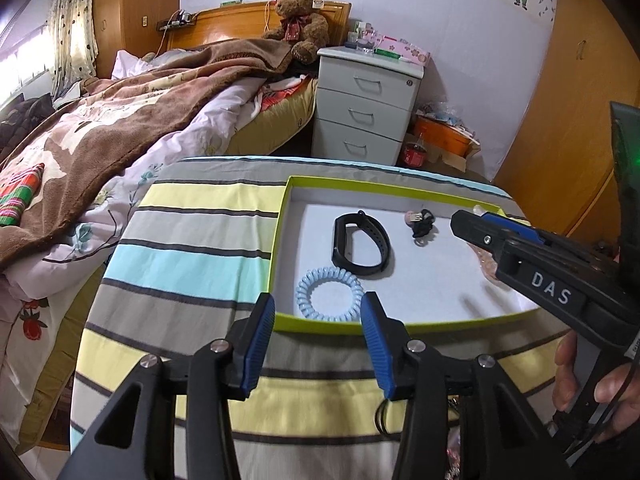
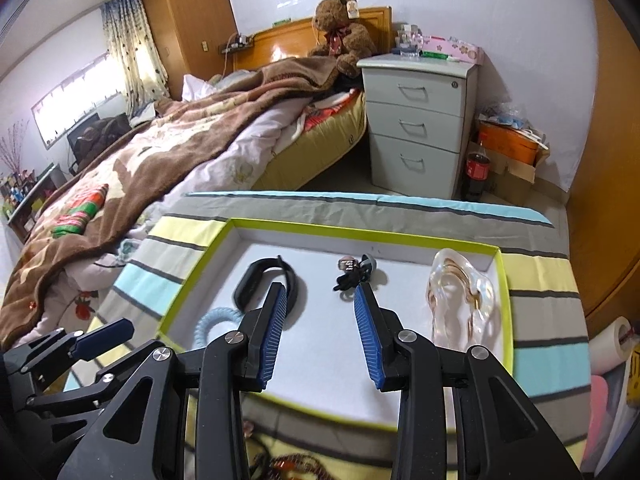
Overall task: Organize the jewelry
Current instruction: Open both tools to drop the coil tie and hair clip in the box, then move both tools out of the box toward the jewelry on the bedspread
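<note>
With both jaws released and empty over the tray (image 2: pixel 505 280), sorting is mid-way; next needs a loose piece from the table's near edge.

Inside the green-rimmed tray (image 2: pixel 505 280), bare white floor lies between the black wristband (image 2: pixel 260 280) and the clear bag of gold jewelry (image 2: pixel 460 300); the black charm cluster (image 2: pixel 356 272) blocks the far middle, the blue spiral band (image 1: pixel 329 294) the near-left corner.

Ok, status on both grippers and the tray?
Left gripper open, empty, at tray near edge. Right gripper open over tray. Black band, coil tie inside. Nothing blocking.
</note>
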### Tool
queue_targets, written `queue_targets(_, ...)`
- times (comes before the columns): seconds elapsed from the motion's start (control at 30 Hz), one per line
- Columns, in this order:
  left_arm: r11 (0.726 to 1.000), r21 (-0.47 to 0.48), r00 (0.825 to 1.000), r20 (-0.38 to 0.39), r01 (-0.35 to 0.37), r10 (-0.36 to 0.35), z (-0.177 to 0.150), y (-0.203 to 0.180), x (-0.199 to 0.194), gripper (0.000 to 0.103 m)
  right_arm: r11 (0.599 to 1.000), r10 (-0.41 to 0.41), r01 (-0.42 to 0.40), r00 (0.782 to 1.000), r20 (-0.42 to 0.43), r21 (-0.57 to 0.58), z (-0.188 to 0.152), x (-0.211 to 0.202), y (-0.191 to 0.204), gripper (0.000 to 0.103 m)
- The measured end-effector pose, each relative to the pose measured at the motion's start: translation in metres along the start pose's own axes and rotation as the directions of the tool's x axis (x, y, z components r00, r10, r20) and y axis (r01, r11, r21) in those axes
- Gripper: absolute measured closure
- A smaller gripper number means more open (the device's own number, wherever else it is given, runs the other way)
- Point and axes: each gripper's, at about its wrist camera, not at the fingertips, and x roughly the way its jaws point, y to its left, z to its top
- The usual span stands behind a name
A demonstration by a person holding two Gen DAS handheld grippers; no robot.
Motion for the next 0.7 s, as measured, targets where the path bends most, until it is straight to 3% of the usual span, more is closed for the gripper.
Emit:
queue_targets(0.3,1.0,0.014,0.999,0.041,0.021,-0.021,-0.025,-0.001,-0.031,0.054,0.999,0.013,-0.014,0.999,0.051,0.031,-0.037,-0.037,-0.002,0.066)
queue_targets(0.7,0.99,-0.006,0.99,0.031,0.138,-0.138,-0.064,0.007,-0.045,0.051,0.998,-0.021,0.02,1.0,0.007,0.061,-0.098,-0.055,-0.024,0.066)
